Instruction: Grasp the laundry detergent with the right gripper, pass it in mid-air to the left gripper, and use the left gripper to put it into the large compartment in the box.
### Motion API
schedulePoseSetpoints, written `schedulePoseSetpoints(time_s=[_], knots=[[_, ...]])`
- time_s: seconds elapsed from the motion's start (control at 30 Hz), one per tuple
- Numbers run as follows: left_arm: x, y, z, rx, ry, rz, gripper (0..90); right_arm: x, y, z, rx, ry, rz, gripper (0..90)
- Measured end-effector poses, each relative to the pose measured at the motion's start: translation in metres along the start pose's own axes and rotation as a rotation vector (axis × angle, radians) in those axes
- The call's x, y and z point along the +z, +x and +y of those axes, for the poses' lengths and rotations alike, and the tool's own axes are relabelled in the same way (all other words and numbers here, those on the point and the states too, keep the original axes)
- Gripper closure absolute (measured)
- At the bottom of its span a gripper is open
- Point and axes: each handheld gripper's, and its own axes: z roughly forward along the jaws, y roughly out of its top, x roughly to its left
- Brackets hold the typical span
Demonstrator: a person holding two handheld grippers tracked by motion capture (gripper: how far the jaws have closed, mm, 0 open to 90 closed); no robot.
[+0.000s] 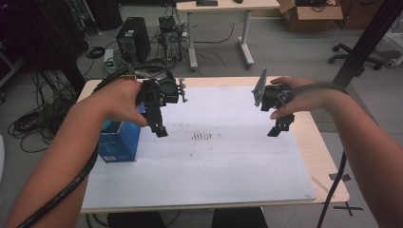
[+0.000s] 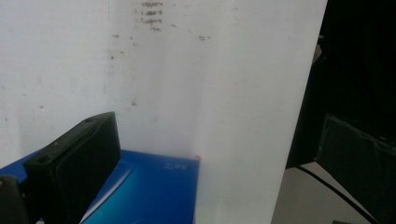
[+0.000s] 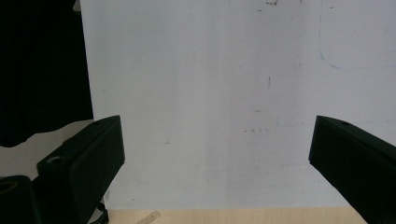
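At the far left of the surface [image 1: 328, 156] stands the blue box [image 1: 119, 141], on the left edge of the white sheet [image 1: 214, 161] that covers most of the top. It sits upright, and its top face shows blue in the left gripper view [image 2: 154, 191], right under the near jaw. Your left hand [image 1: 119, 102] holds the left gripper [image 1: 159, 129] just above and to the right of the box, jaws tipped down toward the sheet. In the left gripper view the two jaws stand wide apart, released and holding nothing, with one over the box and the other out past the sheet's edge.

So the box lies just off to the left of the jaws' gap and below it, not between them. That is the relation your next move turns on, I judge: shift the left gripper over until the box sits between the jaws, then come down. The box's long axis is hard to read from here.

In the middle of the sheet lies a patch of brownish marks [image 1: 202, 137], clear of both grippers.

Over on the right, your right hand [image 1: 297, 99] holds the right gripper [image 1: 279, 127] above bare sheet, well apart from the box. Its jaws are also spread wide and empty [image 3: 215, 158]. The left hand is far nearer.
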Motion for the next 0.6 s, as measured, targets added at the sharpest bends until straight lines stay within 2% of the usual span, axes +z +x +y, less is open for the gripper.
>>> schedulePoseSetpoints(time_s=[0.6], knots=[[-0.0070,0.0077,0.0081,0.019,-0.051,0.009,0.2,-0.0053,-0.0040,-0.0078,0.013,0.016,0.003,3.6]])
